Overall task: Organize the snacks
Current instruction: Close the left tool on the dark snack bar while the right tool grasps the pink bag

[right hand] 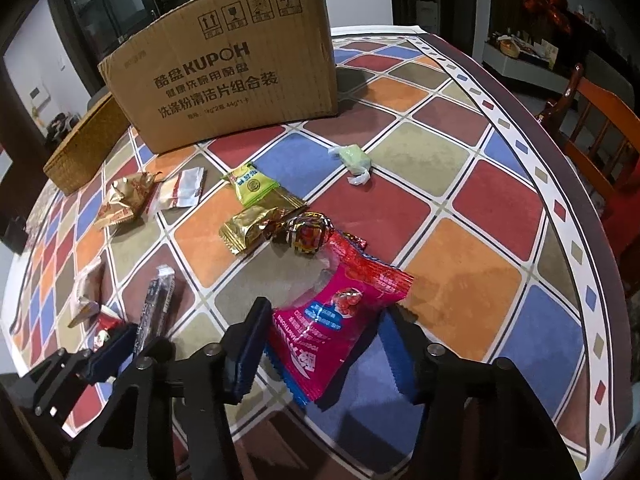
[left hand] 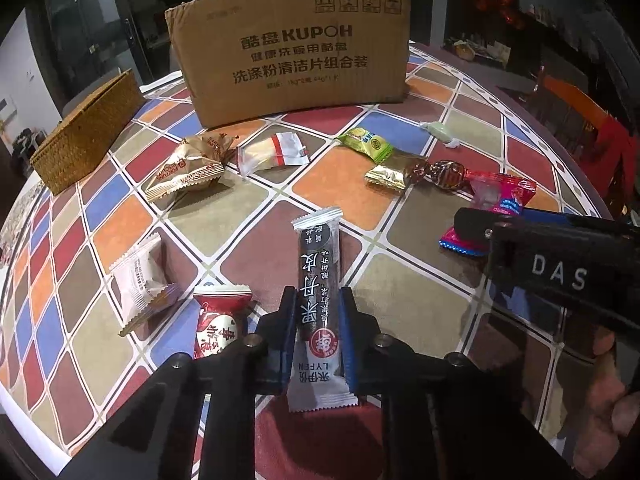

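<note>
At lower centre, the black snack bar [left hand: 319, 300] is clamped by the left hand-held gripper [left hand: 319, 322]. The pink packet [right hand: 340, 320] is straddled by the right hand-held gripper [right hand: 326, 350], fingers apart. The bench [right hand: 460, 208] is crowded by a red-white candy [left hand: 218, 322] beside it and a cardboard box [left hand: 292, 52] at the top.

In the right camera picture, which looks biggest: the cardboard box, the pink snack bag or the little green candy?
1. cardboard box
2. pink snack bag, though it lies nearest the camera
3. green candy

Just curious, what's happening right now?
Left gripper shut on dark snack bar. Right gripper around pink packet, grip unclear. Nothing in the way.
</note>
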`<state>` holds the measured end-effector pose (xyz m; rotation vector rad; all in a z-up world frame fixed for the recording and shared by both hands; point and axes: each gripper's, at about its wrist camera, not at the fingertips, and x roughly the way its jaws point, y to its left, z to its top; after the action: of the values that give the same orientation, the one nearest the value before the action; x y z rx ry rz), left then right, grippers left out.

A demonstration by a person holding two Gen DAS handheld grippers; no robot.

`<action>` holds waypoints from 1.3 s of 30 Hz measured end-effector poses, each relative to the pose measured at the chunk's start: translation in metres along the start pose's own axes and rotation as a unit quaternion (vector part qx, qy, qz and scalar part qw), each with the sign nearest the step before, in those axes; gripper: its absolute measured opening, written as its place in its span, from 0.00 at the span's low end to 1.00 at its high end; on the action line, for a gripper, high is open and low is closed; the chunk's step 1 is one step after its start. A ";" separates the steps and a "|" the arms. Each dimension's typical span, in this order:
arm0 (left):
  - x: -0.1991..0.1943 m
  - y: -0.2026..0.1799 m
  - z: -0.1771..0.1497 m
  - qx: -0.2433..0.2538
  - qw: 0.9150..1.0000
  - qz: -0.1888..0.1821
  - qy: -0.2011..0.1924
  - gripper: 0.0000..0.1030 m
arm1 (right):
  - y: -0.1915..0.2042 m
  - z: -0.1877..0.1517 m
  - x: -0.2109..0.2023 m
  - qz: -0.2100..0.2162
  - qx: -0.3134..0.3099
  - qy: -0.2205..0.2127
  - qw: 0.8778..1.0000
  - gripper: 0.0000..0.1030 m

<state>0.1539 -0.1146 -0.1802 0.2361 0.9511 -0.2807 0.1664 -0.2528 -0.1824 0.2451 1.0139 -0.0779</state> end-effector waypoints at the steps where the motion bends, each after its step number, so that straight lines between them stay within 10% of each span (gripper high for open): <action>1: 0.000 0.000 0.000 0.000 1.000 -0.001 0.000 0.19 | 0.000 0.001 0.000 0.000 0.001 0.000 1.000 0.49; 39: -0.061 0.026 0.015 -0.054 0.997 0.006 -0.058 0.17 | 0.015 0.010 -0.065 0.014 -0.028 -0.053 0.998 0.42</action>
<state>0.1403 -0.0873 -0.1196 0.1251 0.8470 -0.2292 0.1431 -0.2435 -0.1199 0.2023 0.9057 -0.0374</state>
